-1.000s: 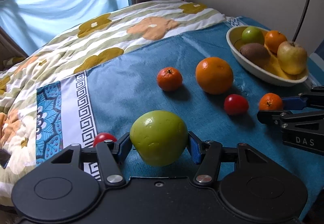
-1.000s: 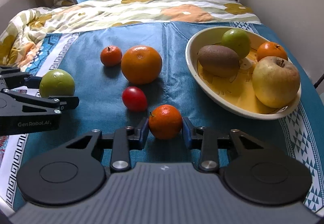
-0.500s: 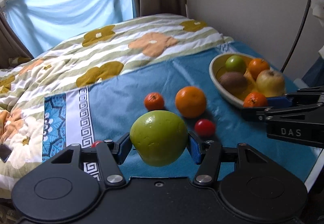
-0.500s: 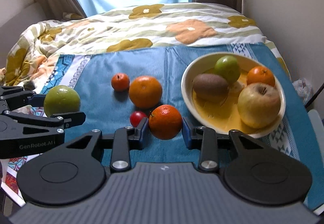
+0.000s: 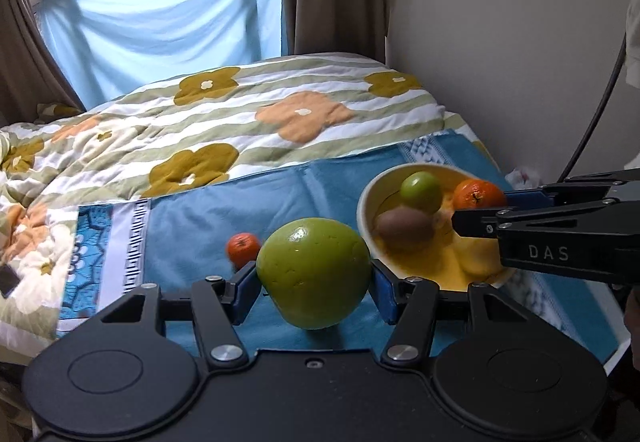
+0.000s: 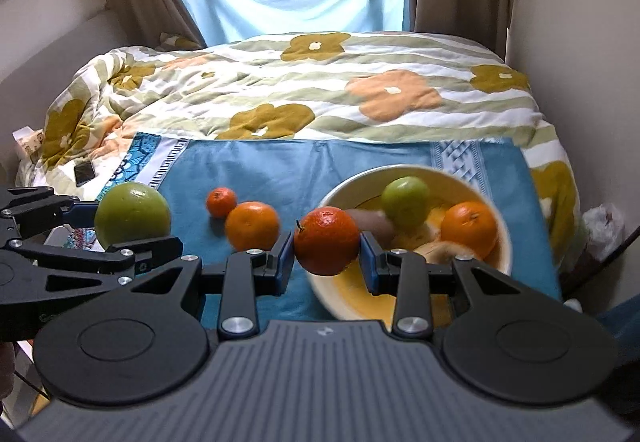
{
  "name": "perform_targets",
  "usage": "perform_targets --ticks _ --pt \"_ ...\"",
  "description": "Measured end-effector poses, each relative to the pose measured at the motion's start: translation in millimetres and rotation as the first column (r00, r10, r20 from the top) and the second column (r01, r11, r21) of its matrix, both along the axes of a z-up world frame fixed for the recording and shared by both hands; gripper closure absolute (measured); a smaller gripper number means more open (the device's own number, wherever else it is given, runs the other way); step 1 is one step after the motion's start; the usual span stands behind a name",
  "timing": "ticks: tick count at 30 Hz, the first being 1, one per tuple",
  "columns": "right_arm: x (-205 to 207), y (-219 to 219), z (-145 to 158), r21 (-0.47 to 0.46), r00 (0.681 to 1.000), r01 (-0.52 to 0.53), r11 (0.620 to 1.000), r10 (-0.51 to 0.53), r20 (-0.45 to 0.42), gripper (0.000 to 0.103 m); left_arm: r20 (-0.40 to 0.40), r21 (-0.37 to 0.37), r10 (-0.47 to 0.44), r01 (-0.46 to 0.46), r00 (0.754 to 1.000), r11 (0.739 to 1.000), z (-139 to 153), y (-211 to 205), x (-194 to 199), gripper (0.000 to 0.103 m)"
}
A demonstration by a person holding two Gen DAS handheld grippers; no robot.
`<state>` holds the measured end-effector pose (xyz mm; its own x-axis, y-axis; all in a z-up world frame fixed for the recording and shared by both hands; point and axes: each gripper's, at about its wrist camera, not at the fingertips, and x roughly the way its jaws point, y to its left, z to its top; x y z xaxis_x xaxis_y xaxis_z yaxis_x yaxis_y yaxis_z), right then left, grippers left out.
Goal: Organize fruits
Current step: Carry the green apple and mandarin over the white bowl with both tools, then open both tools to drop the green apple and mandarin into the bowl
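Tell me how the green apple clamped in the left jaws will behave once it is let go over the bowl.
The green apple looks round and smooth, so it will probably roll after landing. It seems rigid, showing no dent where the jaws press. The bowl already holds several fruits, so it may knock them or settle on top.

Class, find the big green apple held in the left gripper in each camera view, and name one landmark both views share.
Left wrist view: green apple at lower centre, clamped in the left gripper.
Right wrist view: same apple at the left edge, left of the large orange.
Shared landmark: the yellow bowl of fruit.
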<state>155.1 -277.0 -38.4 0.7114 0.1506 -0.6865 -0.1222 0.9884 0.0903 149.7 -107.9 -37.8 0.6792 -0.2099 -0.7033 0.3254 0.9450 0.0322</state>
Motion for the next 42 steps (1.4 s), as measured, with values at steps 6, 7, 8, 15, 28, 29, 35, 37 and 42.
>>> perform_targets --ticks 6,7,8,15,28,29,35,37,42 --pt "17.7 -38.4 -2.3 -0.018 1.000 -0.026 1.000 0.026 -0.007 0.053 -0.021 -0.024 0.021 -0.022 1.000 0.999 -8.1 -38.5 11.3 0.041" --pt "20.4 -44.2 -3.5 -0.019 0.999 -0.031 0.999 0.031 -0.007 0.053 -0.027 -0.027 0.026 -0.027 0.999 0.999 -11.5 -45.6 13.9 0.041" --pt "23.6 -50.0 -5.0 -0.021 0.999 -0.036 0.999 0.036 -0.008 0.053 -0.032 -0.026 0.029 -0.030 0.999 0.999 -14.4 -51.7 15.0 0.041" --pt "41.4 -81.7 -18.0 -0.031 0.998 -0.067 0.997 0.066 -0.019 0.053 -0.075 -0.021 0.058 -0.059 0.996 0.998 -40.4 -88.6 31.1 0.041" --pt "55.5 -112.9 -34.4 -0.009 0.996 -0.078 0.997 0.077 -0.034 0.053 -0.152 -0.001 0.105 -0.107 0.983 0.994 -71.5 -113.5 51.1 0.040" --pt "56.9 -113.3 -34.9 -0.010 0.996 -0.078 0.997 0.078 -0.034 0.053 -0.144 -0.003 0.105 -0.107 0.984 0.994 -70.7 -114.8 51.2 0.038" --pt "62.5 -115.3 -36.9 0.002 0.995 -0.092 0.996 0.092 -0.034 0.053 -0.072 0.007 0.116 -0.115 0.991 0.993 -52.8 -113.8 45.2 0.013" --pt "64.0 -113.9 -37.4 0.007 0.994 -0.100 0.995 0.100 -0.034 0.053 -0.065 0.010 0.126 -0.125 0.990 0.992 -47.7 -110.3 43.4 0.013" --pt "72.2 -106.2 -42.2 0.020 0.991 -0.122 0.992 0.123 -0.042 0.053 -0.043 0.027 0.150 -0.149 0.988 0.988 -38.4 -100.5 40.2 0.013"
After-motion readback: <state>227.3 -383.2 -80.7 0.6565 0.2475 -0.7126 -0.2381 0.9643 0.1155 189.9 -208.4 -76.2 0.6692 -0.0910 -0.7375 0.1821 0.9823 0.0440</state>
